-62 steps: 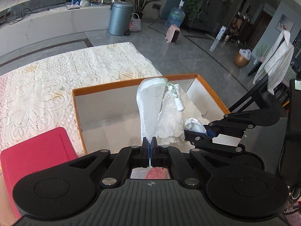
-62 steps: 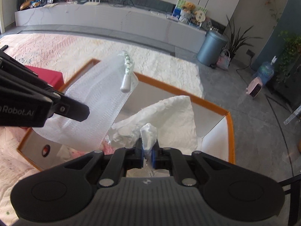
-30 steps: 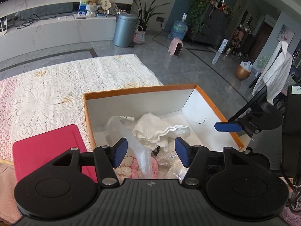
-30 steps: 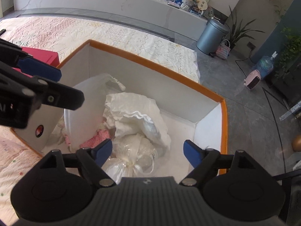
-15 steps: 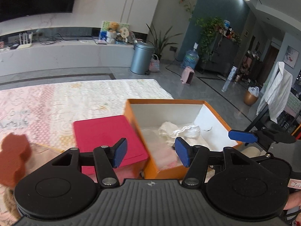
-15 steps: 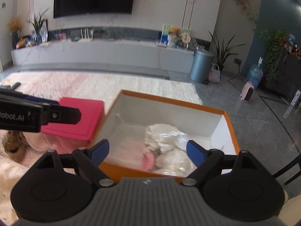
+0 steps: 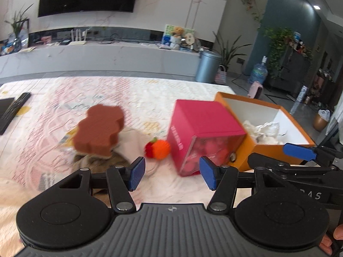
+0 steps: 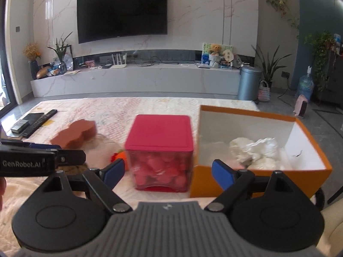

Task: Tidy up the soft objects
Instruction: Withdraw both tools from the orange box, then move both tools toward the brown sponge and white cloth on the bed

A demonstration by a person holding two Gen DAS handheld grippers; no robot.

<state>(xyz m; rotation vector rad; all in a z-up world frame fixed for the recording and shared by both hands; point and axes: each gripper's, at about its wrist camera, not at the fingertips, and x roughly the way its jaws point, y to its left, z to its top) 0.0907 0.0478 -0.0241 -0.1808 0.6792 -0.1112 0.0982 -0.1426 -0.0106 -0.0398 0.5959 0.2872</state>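
Now | both tools (image 7: 172,176) (image 8: 166,174) wide apart, empty | left view only: orange toy (image 7: 158,149) unobscured

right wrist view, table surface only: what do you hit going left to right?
Remote control → brown sponge → orange plush toy → pink box → orange box holding white soft items.

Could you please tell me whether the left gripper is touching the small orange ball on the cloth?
Apart. The left wrist view shows the open left gripper with cloth visible between its fingertips and the orange ball.
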